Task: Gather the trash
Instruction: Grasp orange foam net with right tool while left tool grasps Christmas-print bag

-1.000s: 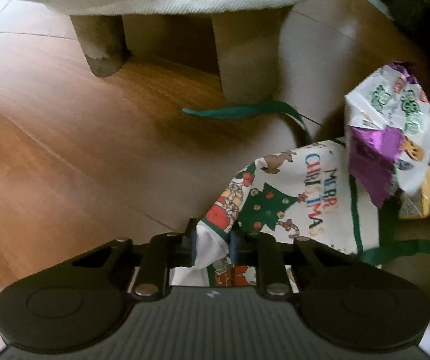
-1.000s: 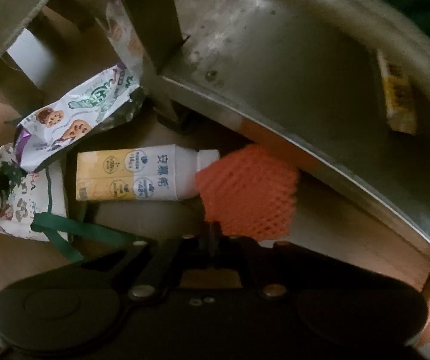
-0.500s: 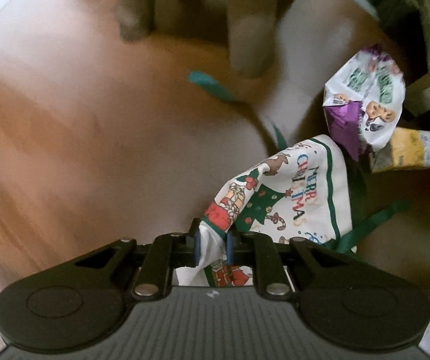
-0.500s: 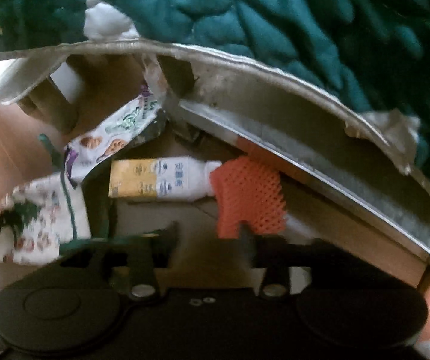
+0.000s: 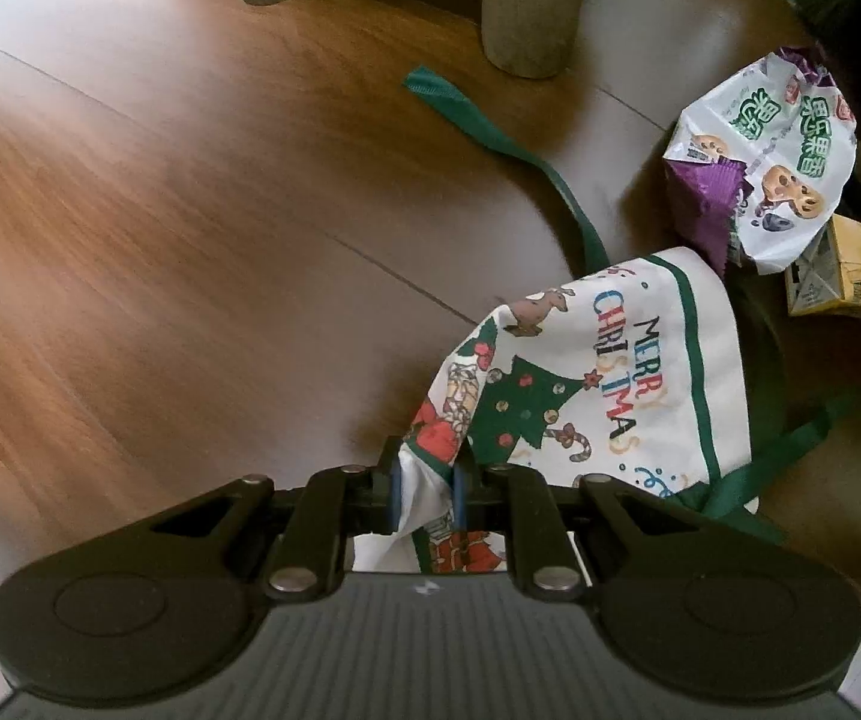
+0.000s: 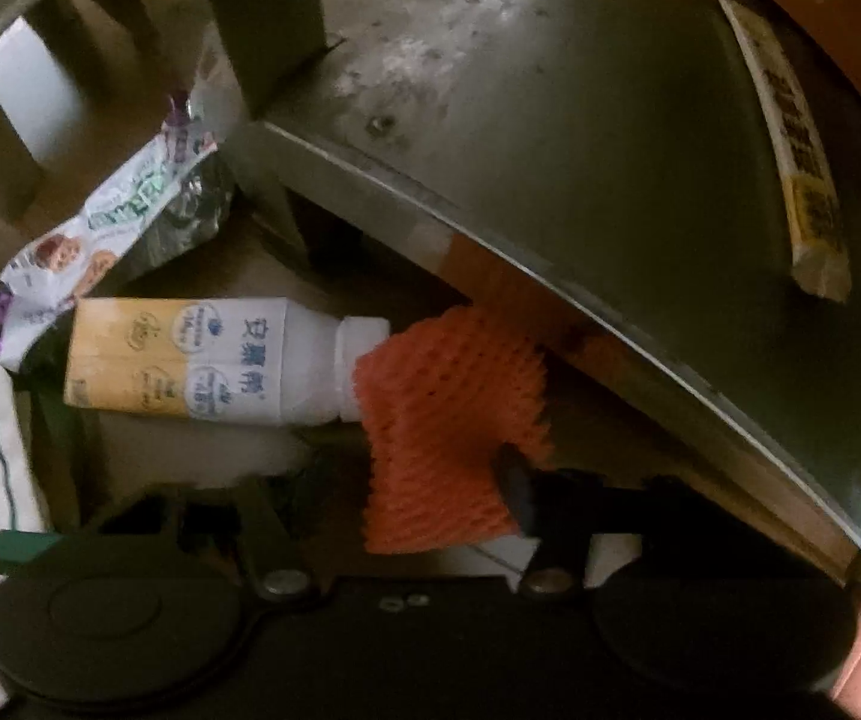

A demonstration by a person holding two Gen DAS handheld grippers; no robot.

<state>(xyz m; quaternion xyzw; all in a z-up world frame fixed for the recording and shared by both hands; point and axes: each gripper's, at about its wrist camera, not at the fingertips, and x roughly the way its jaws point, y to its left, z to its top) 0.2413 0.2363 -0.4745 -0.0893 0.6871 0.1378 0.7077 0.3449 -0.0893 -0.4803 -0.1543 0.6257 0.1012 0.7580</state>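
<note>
The left claw (image 5: 425, 495) is pinched shut on the rim of the Christmas bag (image 5: 604, 384), which lies on the wooden floor (image 5: 190, 252). The right claw (image 6: 430, 480) is spread open around the near end of the orange foam net (image 6: 454, 414). The net's long axis runs near to far, straight ahead of that claw. The milk bottle (image 6: 202, 360) lies crosswise just left, its cap touching the net.
</note>
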